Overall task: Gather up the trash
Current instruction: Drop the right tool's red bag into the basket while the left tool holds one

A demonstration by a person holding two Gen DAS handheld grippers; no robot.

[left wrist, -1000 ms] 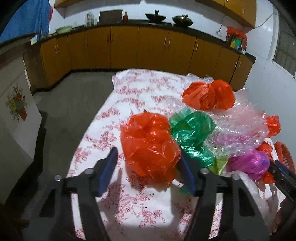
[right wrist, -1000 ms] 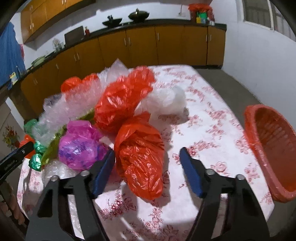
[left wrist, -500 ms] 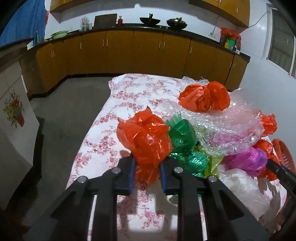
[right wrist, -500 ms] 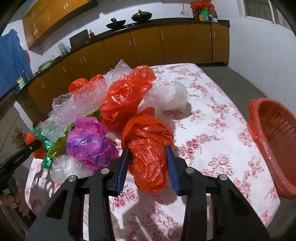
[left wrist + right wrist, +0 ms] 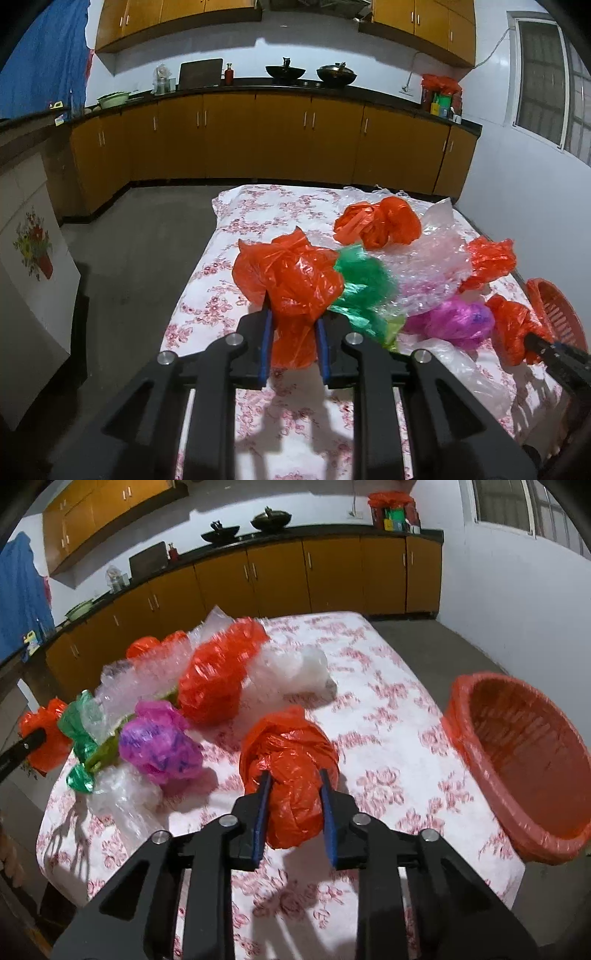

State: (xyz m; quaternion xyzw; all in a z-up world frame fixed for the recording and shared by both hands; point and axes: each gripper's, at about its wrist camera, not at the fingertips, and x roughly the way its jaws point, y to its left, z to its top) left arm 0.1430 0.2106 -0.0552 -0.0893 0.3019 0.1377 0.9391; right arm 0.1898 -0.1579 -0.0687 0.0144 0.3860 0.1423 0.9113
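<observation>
Crumpled plastic trash lies on a table with a floral cloth. My left gripper is shut on an orange plastic bag and holds it just above the cloth at the table's left side. My right gripper has its jaws closing on a second orange bag, with the blue pads pressed into its sides. An orange plastic basket stands at the table's right edge, to the right of that bag. The left wrist view shows the right gripper and its bag at far right.
On the table remain a green bag, a purple bag, bubble wrap, a white bag and more orange bags. Brown kitchen cabinets line the far wall. Grey floor surrounds the table.
Both grippers went from open around their orange bags to closed on them. The left one rose with its bag. The right one shifted its bag right, nearer the basket.
</observation>
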